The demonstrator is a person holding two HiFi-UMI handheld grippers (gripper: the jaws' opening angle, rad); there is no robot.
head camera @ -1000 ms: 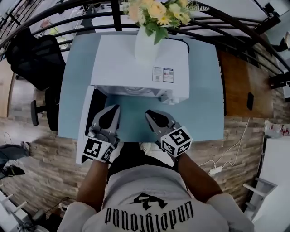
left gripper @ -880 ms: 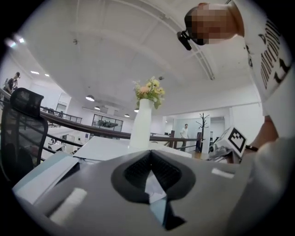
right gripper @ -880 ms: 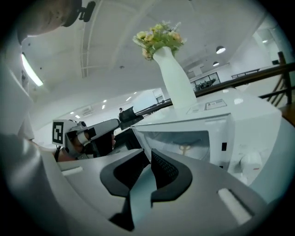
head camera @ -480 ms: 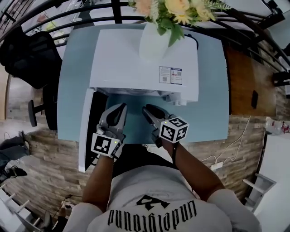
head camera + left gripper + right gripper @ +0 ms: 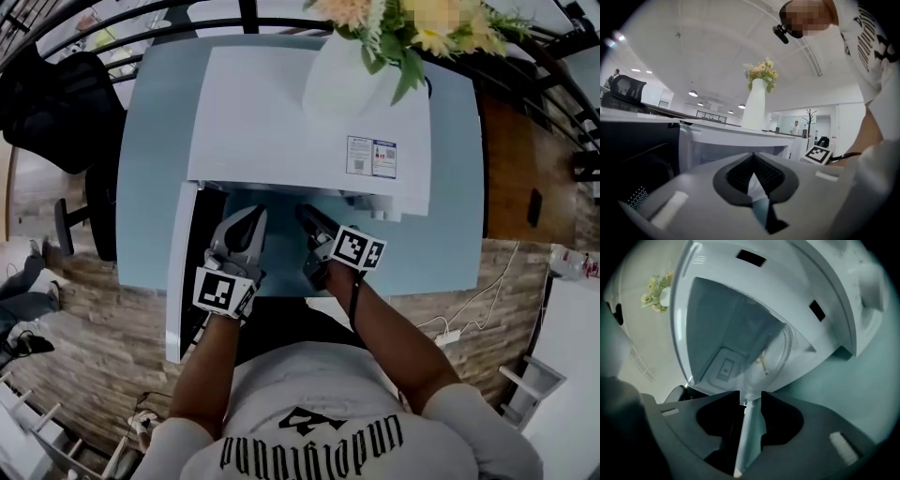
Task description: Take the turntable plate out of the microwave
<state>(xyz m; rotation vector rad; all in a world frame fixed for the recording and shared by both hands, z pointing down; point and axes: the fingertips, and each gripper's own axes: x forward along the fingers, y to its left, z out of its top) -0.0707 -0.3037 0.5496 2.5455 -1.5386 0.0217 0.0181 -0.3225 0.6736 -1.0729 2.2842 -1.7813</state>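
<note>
Treat the glass turntable plate (image 5: 777, 348) as likely heavy, slick and breakable: pinch its near rim with your right gripper (image 5: 750, 397), whose empty jaws have just been opening, while your left gripper (image 5: 752, 159) sits closed, empty.

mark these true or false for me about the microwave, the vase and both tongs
1. The microwave door is open. True.
2. The vase of flowers stands on the table beside the microwave. False: it stands on top of the microwave.
3. The right tongs grip the plate. False: they have just been opening with nothing between them; the plate lies inside the microwave.
4. The left tongs are shut. True.
</note>
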